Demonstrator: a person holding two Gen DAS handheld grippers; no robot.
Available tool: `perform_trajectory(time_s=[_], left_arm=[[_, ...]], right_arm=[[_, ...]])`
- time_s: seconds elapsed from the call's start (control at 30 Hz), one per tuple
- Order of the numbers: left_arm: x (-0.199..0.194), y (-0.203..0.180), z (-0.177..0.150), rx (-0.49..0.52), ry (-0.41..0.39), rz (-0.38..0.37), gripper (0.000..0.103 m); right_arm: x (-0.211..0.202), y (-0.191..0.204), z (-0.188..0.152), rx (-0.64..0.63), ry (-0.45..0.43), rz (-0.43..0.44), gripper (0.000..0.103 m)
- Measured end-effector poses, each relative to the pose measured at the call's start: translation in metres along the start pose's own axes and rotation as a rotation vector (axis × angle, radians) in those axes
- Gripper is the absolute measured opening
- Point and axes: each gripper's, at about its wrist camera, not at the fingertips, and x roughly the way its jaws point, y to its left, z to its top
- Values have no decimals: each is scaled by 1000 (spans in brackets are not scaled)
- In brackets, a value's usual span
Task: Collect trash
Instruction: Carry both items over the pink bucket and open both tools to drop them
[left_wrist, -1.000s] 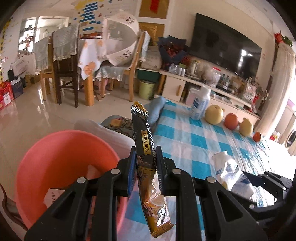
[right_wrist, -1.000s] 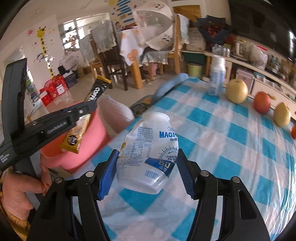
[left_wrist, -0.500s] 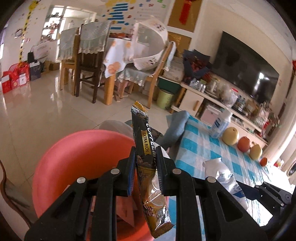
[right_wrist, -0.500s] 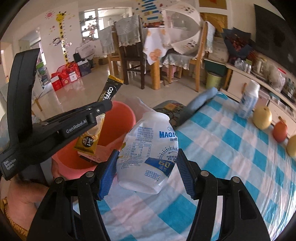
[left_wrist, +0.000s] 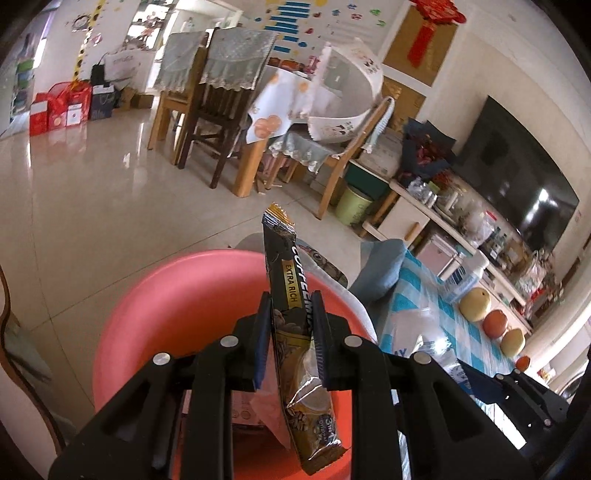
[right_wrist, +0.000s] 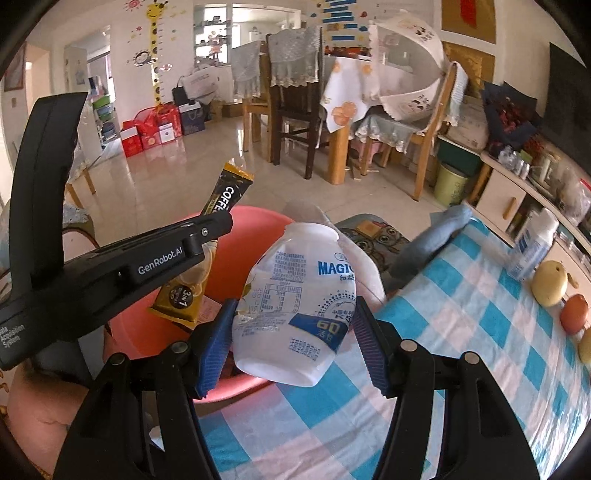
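My left gripper (left_wrist: 290, 312) is shut on a dark gold coffee sachet (left_wrist: 286, 291) and holds it upright over the pink bin (left_wrist: 177, 314). From the right wrist view the same sachet (right_wrist: 225, 195) sticks up behind the left gripper's black body, above the pink bin (right_wrist: 251, 229). My right gripper (right_wrist: 293, 325) is shut on a white plastic drink bottle (right_wrist: 295, 302), held at the edge of the blue checked tablecloth (right_wrist: 480, 332), just right of the bin. The bottle (left_wrist: 432, 339) shows faintly at the right of the left wrist view. Paper scraps lie inside the bin.
On the checked cloth stand a white bottle (right_wrist: 532, 243), a pear (right_wrist: 550, 282) and an orange fruit (right_wrist: 574, 314). A blue cloth (right_wrist: 432, 236) and an owl-print cushion (right_wrist: 373, 232) lie beyond the bin. Chairs, a dining table and a low TV cabinet stand farther off.
Both grippers have swung left from over the table toward the pink bin. The sachet now hangs over the bin's middle, and the bottle has come to its rim.
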Motion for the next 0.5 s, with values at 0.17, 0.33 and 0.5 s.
perform_trajectory(time_s=[0.17,0.33,0.5], left_arm=[[0,12,2,-48,-9,10,22],[7,25,1,-101,25,89,65],[6,30,2,-113,23,127,82]], right_arm=[[17,8,4,-24,14,6,63],[43,15,4,-59,69,-16,80],[32,-5,-7,60,40,-40,89]])
